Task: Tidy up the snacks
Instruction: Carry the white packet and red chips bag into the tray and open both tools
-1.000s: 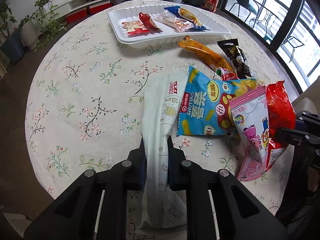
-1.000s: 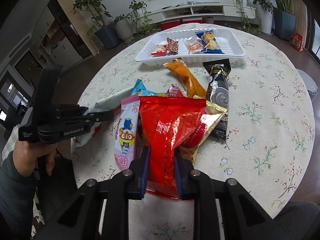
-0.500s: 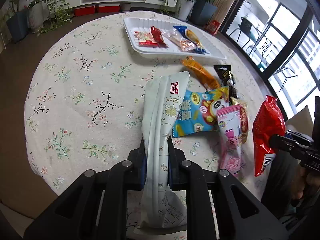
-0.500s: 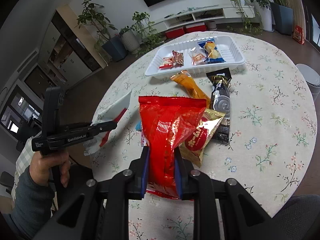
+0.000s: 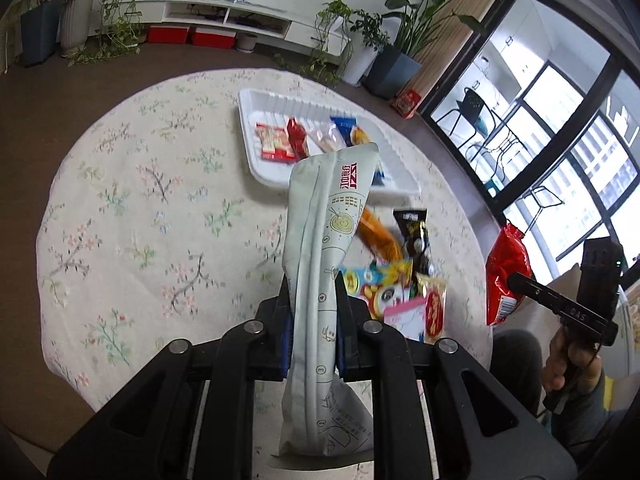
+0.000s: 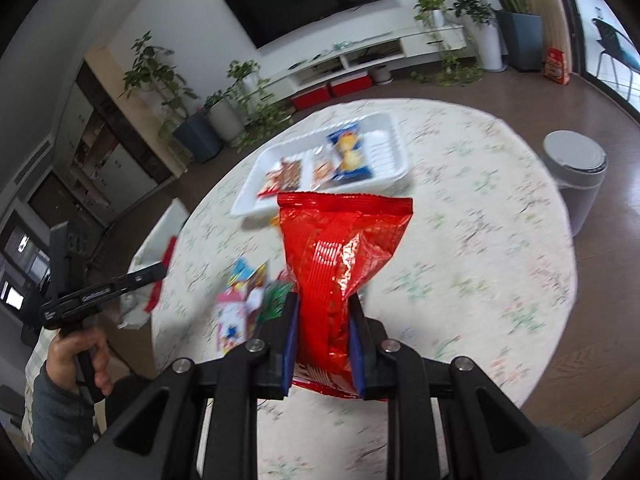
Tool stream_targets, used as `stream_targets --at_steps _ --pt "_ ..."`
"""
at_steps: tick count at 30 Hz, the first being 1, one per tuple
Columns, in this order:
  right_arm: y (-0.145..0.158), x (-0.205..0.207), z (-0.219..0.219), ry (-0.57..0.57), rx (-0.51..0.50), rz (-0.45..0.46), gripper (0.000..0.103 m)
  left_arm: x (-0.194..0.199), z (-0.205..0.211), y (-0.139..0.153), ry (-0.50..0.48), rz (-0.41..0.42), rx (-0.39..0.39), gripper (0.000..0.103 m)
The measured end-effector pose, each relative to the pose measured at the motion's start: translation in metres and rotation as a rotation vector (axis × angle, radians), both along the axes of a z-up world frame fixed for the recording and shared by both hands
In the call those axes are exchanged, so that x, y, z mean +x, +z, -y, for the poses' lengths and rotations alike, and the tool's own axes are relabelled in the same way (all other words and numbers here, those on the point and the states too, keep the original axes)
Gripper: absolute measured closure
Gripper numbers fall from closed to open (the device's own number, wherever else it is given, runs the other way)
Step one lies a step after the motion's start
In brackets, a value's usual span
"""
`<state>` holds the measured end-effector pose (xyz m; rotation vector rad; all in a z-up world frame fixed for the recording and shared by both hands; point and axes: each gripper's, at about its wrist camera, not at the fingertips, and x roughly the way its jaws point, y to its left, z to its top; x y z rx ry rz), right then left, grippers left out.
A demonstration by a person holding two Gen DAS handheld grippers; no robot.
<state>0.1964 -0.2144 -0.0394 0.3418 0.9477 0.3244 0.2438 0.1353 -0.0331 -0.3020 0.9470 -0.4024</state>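
Observation:
My left gripper [image 5: 311, 300] is shut on a long white snack bag [image 5: 326, 240] and holds it high above the round table. My right gripper [image 6: 323, 316] is shut on a red snack bag [image 6: 340, 248], also lifted off the table; the red bag also shows in the left wrist view [image 5: 505, 276]. A white tray [image 5: 280, 104] with several small snacks sits at the table's far side, and it shows in the right wrist view too [image 6: 384, 128]. Loose snacks stay on the cloth: an orange packet [image 5: 378, 234], a black packet [image 5: 414, 236], a blue bag [image 5: 374, 284] and a pink bag [image 5: 408, 314].
The table carries a floral cloth [image 5: 140, 208]. A grey bin [image 6: 576, 172] stands on the floor to the right of the table. Potted plants and a low TV shelf [image 5: 224, 20] line the far wall. Windows are on the right.
Both grippers have risen well above the table with their bags. The white bag and the red bag left the pile; the remaining snacks lie where they were.

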Motion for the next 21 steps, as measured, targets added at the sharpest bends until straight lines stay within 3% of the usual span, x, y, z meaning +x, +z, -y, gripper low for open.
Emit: stream_targets --at_steps 5,11,16,21 --pt "0.017 0.030 0.029 -0.062 -0.042 0.046 0.079 0.034 -0.002 0.026 0.018 0.047 -0.032 0.089" --pt "0.045 0.087 0.032 -0.045 -0.069 0.102 0.079 0.095 0.009 0.054 0.014 0.079 -0.069 0.089" --pt "0.061 0.148 -0.004 0.061 -0.089 0.117 0.079 0.152 0.031 0.068 0.003 0.089 -0.069 0.089" --pt "0.051 0.206 -0.046 0.159 -0.093 0.081 0.079 0.200 0.049 0.052 0.006 0.052 -0.070 0.089"
